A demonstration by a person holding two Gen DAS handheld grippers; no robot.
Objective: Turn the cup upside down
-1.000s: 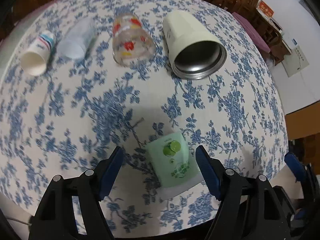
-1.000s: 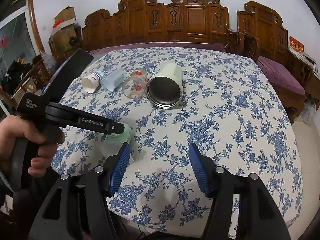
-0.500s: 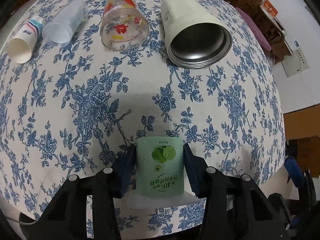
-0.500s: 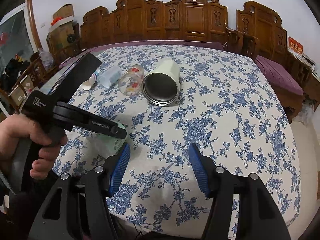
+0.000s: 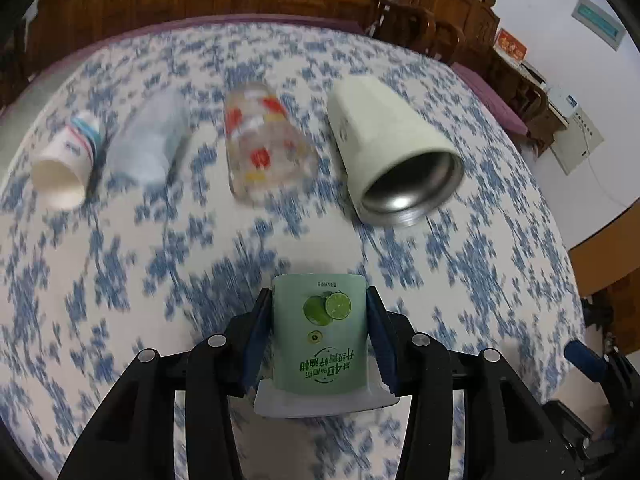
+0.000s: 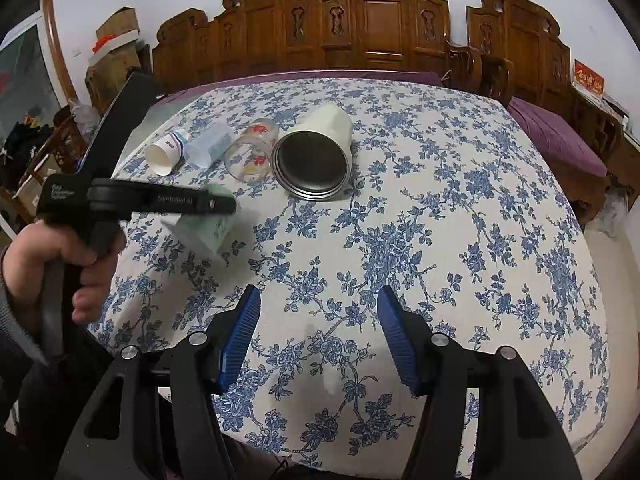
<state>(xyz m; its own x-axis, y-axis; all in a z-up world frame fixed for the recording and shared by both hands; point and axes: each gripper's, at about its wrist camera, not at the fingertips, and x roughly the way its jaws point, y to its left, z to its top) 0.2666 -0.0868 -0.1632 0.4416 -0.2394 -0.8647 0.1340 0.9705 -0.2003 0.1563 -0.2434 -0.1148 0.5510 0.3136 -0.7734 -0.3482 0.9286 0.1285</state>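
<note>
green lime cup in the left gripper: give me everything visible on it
The green cup is pale green, paper-like, printed with lime halves and Chinese text that reads inverted. A white rim flares at its near end. The left gripper is shut on its sides with blue pads. In the right wrist view it appears blurred, lifted off the tablecloth.

A green cup (image 5: pixel 320 332) printed with a lime is clamped between the blue pads of the left gripper (image 5: pixel 319 340), its white rim nearest the camera. Ahead of the jaws, four cups are seen lying on the floral tablecloth (image 5: pixel 480 264): a paper cup (image 5: pixel 66 168) far left, a clear plastic cup (image 5: pixel 150 144), a patterned glass (image 5: pixel 266 152), and a cream steel-lined tumbler (image 5: pixel 390 152) ahead to the right.
</note>
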